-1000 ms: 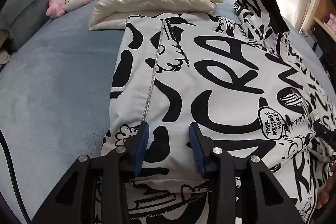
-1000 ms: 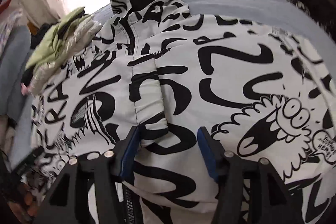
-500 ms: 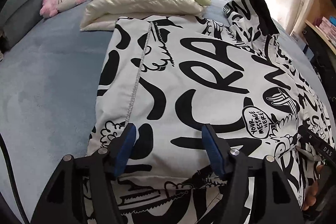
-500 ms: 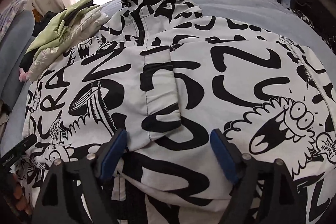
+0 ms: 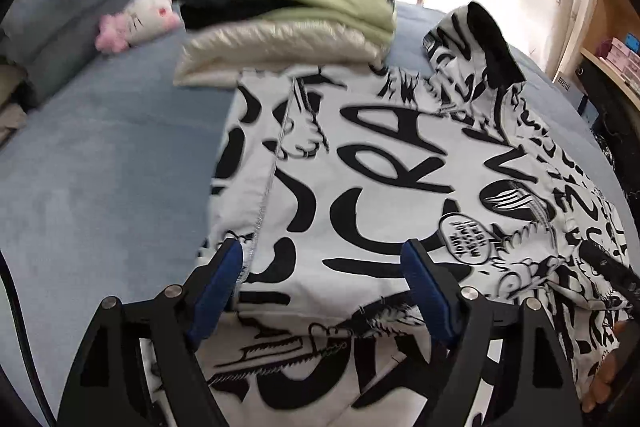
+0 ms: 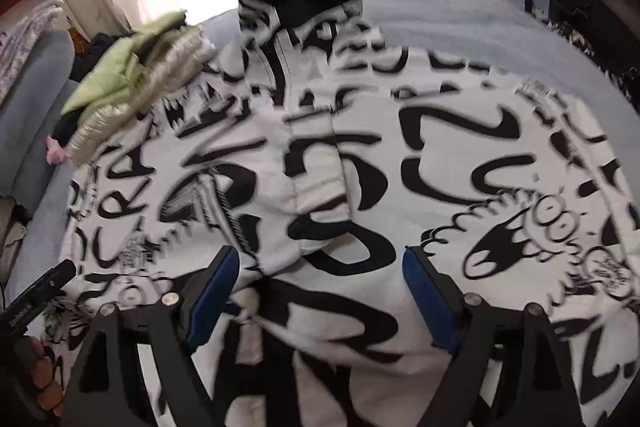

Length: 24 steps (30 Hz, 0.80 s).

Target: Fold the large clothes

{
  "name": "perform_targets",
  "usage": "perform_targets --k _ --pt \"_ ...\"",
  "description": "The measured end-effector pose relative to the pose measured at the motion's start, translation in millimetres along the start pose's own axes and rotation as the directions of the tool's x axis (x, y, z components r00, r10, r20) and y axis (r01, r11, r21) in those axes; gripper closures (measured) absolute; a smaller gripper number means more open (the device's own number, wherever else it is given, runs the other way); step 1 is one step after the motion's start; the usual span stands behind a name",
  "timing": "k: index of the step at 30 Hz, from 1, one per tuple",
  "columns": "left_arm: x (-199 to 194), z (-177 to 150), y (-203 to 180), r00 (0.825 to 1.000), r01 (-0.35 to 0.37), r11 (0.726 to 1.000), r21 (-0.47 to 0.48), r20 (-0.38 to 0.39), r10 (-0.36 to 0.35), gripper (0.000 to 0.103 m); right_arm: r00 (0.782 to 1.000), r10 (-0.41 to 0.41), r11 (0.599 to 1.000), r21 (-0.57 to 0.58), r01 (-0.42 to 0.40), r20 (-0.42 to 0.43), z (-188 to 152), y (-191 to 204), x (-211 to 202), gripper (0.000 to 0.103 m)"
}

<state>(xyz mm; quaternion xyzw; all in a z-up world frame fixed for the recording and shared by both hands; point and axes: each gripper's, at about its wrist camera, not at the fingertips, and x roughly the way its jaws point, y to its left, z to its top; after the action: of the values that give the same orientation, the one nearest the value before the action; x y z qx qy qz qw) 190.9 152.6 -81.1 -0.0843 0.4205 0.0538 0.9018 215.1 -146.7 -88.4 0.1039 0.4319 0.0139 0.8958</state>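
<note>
- The left gripper (image 5: 322,289) is hovering over the near hem of the printed jacket (image 5: 380,163); its blue-padded fingers (image 5: 216,283) are spreading wider at this moment, with cloth lying under the gap but nothing pinched between the pads
- The right gripper (image 6: 320,291) is hanging over the same garment beside a folded-in sleeve (image 6: 316,167); its fingers (image 6: 424,291) are standing wide apart and gripping nothing
- The jacket is lying spread flat on the blue bed (image 5: 104,163), sleeves tucked across the body, its black-lined collar (image 5: 486,31) sticking up at the far end, just beside the pile
- A pile of folded clothes (image 5: 292,23), green over black over shiny cream, is sitting at the far edge of the jacket, touching or nearly touching it; a pink and white plush toy (image 5: 136,27) is lying well to the left
- A person's hand (image 6: 40,375) is showing at the lower left corner of the right view
- The fabric is looking soft and limp, fairly light, and likely to sag and slide over itself, so one layer may slip off another when lifted
- The best hold is probably the two near hem corners, pinching all layers together, one corner per gripper
</note>
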Motion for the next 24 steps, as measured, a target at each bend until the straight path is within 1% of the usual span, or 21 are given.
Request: perform_targets --k 6,9,11,16,19,24 --pt "-57 -3 0 0.998 0.043 0.999 -0.023 0.042 -0.042 0.023 0.993 0.017 0.999 -0.029 -0.014 0.113 -5 16 -67 0.019" --pt "-88 -11 -1 0.997 0.054 0.998 -0.011 0.063 -0.053 0.023 0.987 0.030 0.999 -0.036 -0.025 0.158 -15 23 -101 0.019" --pt "-106 -18 -2 0.996 0.048 0.999 0.000 0.074 -0.048 0.023 0.983 0.037 0.999 -0.033 -0.032 0.178 -25 28 -124 0.019" --pt "-148 -42 -2 0.994 0.058 0.998 0.020 0.087 -0.060 0.023 0.982 0.031 1.000 -0.004 -0.030 0.189 -52 33 -162 0.019" --pt "-170 -61 -2 0.995 0.031 0.998 0.054 0.093 -0.036 0.023 0.982 0.026 1.000 0.013 -0.029 0.187 -72 31 -181 0.019" --pt "-191 -87 2 0.995 0.011 0.997 0.083 0.097 -0.019 0.023 0.982 0.012 1.000 0.019 -0.016 0.187 -99 21 -206 0.019"
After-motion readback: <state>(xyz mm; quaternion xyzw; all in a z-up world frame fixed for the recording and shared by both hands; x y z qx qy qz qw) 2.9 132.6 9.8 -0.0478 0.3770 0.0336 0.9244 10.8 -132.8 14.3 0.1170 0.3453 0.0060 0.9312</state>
